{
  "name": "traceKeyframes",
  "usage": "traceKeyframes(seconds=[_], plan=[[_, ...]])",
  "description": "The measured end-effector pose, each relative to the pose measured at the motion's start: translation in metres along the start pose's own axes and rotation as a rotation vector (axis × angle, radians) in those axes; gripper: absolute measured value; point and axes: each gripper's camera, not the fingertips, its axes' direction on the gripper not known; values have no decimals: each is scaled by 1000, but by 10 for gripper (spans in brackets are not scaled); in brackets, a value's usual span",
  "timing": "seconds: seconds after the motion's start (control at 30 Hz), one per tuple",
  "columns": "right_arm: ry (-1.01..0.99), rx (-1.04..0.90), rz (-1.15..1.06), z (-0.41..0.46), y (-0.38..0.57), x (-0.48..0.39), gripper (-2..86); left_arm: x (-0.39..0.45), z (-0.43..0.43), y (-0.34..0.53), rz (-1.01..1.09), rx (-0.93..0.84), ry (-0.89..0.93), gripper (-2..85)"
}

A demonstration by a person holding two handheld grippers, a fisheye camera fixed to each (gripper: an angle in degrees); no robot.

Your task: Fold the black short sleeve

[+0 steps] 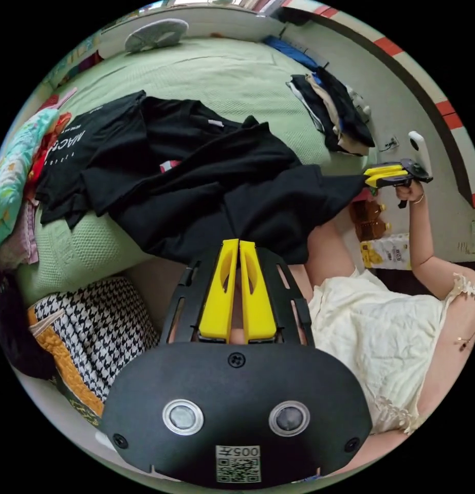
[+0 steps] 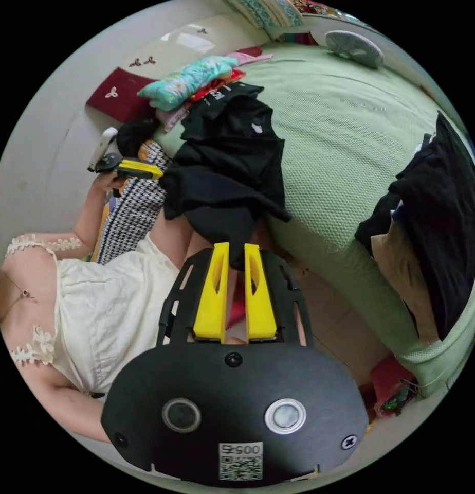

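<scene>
The black short sleeve shirt (image 1: pixel 222 175) lies crumpled at the near edge of a green bed (image 1: pixel 222 77), its hem pulled off the edge and stretched between both grippers. My left gripper (image 1: pixel 239 243) is shut on one end of the hem. In the same view, my right gripper (image 1: pixel 368 178) pinches the other end. In the right gripper view, the shirt (image 2: pixel 227 170) hangs from the bed (image 2: pixel 340 128) into the right gripper (image 2: pixel 236 248), whose yellow jaws grip the black fabric. The left gripper (image 2: pixel 159 174) holds the far corner there.
A stack of folded dark and beige clothes (image 1: pixel 335 113) (image 2: pixel 433 206) sits at one side of the bed. Colourful clothes (image 1: pixel 21 170) (image 2: pixel 191 82) are heaped at the other. A houndstooth bag (image 1: pixel 93 319) stands by the bed. A person in a cream dress (image 1: pixel 381 329) stands close.
</scene>
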Motion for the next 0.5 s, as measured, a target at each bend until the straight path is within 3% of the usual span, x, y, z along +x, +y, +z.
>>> traceKeyframes(seconds=[0.1,0.17,0.27,0.5], plan=[[21,138,31,-19,-15,13,74,-18,-31,-16,-42,152,10,57],[54,276,51,-28,-36,20,86,-25,-52,-41,-33,295,-101,79],[120,301,69,-6,-73,25,100,-44,-51,-84,-39,458,-128,101],[204,232,14,68,-130,21,119,-97,-14,-177,-132,428,-197,133]])
